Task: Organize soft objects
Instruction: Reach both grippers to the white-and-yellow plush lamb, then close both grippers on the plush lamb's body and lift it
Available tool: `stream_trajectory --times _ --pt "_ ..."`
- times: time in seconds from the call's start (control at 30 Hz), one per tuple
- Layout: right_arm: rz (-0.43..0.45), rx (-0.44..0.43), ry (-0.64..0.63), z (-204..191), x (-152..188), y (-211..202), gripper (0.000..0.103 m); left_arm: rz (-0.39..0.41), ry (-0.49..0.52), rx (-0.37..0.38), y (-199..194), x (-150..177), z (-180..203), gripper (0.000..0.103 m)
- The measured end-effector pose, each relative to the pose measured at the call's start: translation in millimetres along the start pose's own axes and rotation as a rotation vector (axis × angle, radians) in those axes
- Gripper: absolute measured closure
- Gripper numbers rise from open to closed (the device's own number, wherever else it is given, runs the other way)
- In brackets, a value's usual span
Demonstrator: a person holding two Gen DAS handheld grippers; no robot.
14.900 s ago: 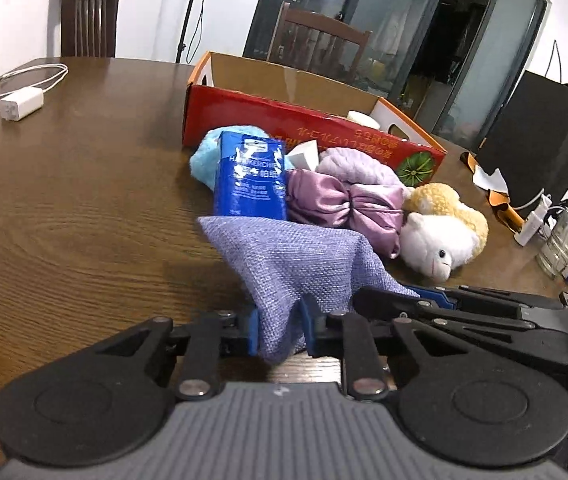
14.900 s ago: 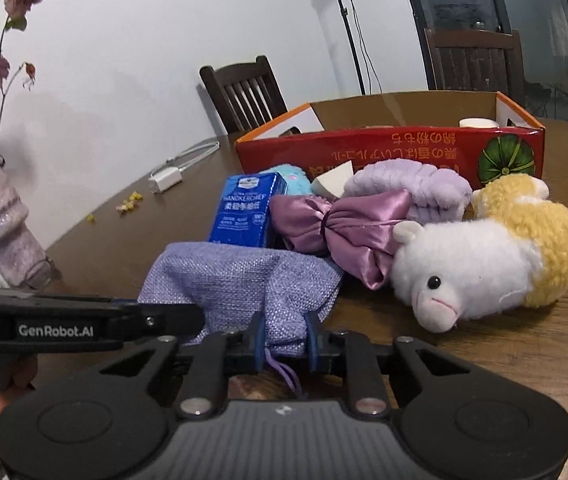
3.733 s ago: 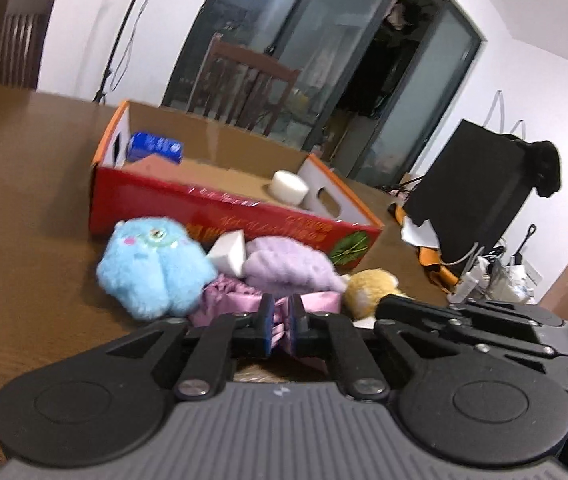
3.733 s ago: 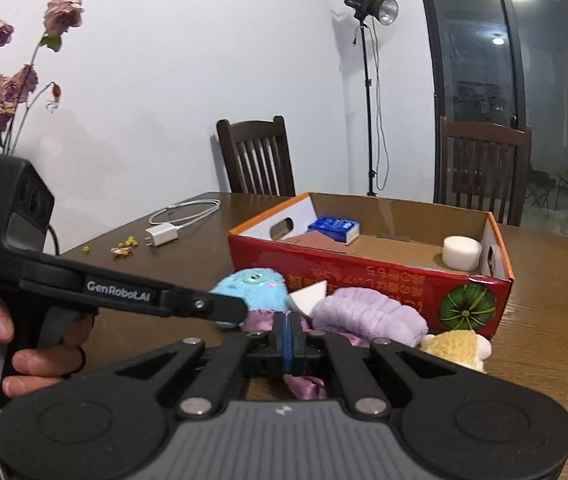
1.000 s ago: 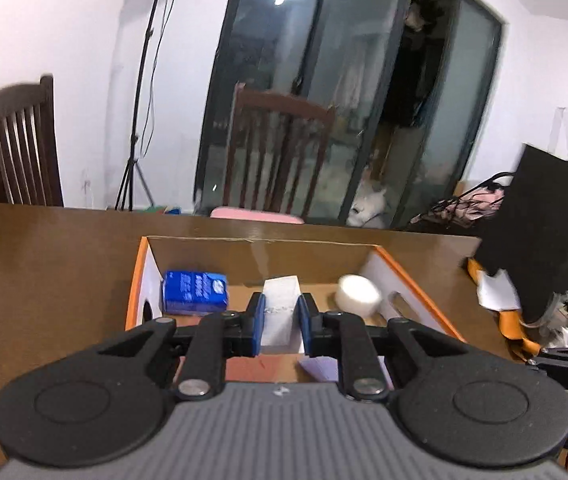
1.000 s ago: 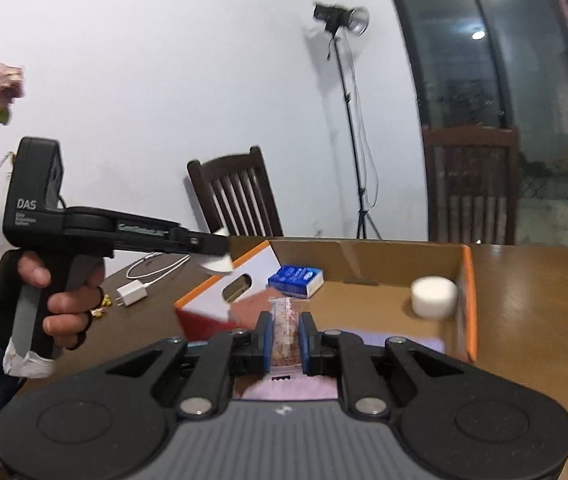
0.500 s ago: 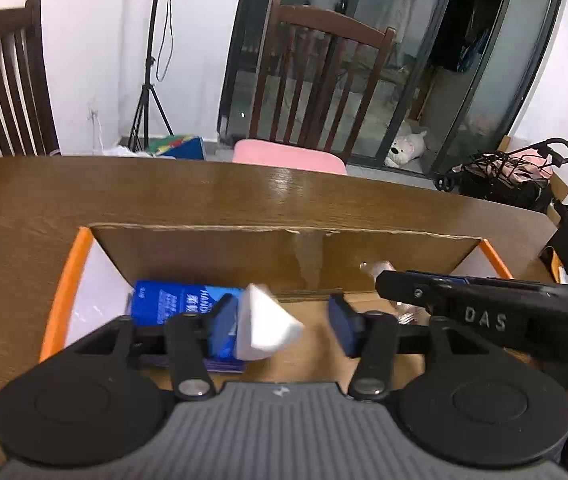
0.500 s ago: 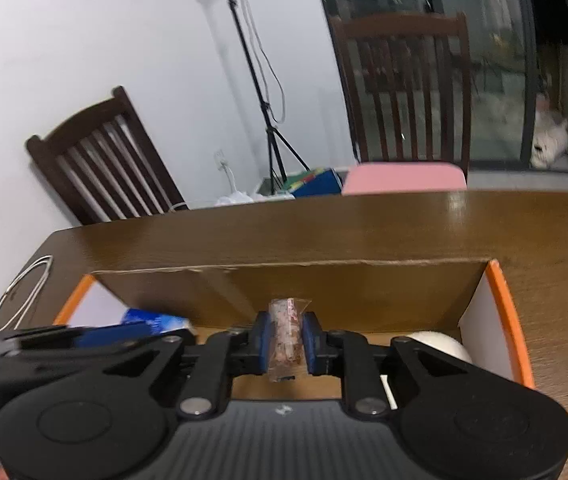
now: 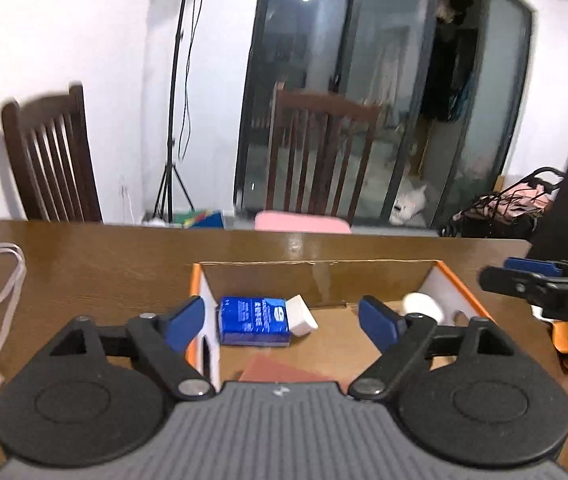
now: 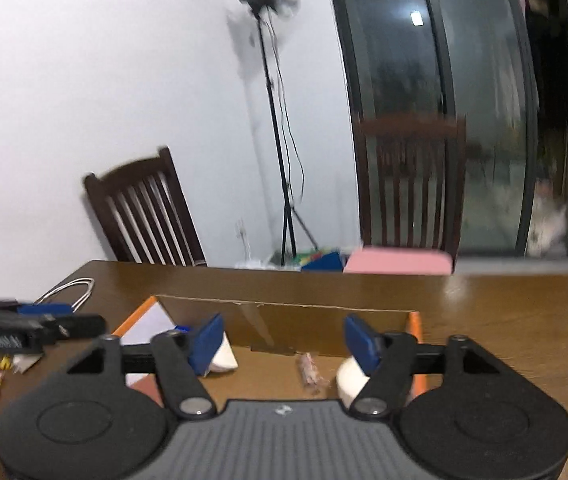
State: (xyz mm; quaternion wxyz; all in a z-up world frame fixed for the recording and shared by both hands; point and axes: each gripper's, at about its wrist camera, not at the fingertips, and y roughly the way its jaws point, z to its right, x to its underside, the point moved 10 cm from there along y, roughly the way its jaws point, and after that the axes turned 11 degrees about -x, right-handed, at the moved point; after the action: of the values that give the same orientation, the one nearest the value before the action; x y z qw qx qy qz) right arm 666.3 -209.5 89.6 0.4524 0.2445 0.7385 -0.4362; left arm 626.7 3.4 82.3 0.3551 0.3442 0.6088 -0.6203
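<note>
1. Two grippers hover above the cardboard box [image 9: 436,276] on the tabletop [image 9: 104,264], and both have their jaws spread wide and empty: the left gripper [image 9: 284,320] over the box's left half, the right gripper [image 10: 280,340] over its middle.
2. Ahead of and below the left jaws, a white wedge sponge [image 9: 301,315] lies touching the blue tissue pack [image 9: 253,321], so the left gripper is the nearer one to both.
3. Between and below the right jaws lies a small wrapped packet [image 10: 310,371], its long axis pointing away from the camera; a white round sponge [image 10: 348,380] sits just right of it.
4. Any soft things not yet in the box are out of view, presumably nearer the person than the cameras show, so a next pickup likely means drawing back.
5. Motion blur softens both views, and the gripper bodies hide the near part of the box floor.
</note>
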Motion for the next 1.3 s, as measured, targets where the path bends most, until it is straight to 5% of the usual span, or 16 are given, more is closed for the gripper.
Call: stream_trajectory --times 0.23,0.53,0.7,0.9,1.3 --pt "0.098 -0.021 -0.035 -29 53 -100 0.017 0.147 0.016 -0.021 -101 43 7 0.002" --pt "0.074 -0.108 0.12 -41 155 -156 0.011 0.118 -0.014 -0.074 -161 149 26 0.0" --pt "0.055 -0.1 0.165 -44 194 -176 0.011 0.048 -0.062 -0.058 -169 187 25 0.0" --pt "0.033 -0.073 0.146 -52 220 -184 0.01 0.052 -0.03 -0.056 -168 192 29 0.0" --pt "0.043 0.004 0.099 -47 204 -183 0.01 0.034 -0.031 0.045 -150 196 55 0.0"
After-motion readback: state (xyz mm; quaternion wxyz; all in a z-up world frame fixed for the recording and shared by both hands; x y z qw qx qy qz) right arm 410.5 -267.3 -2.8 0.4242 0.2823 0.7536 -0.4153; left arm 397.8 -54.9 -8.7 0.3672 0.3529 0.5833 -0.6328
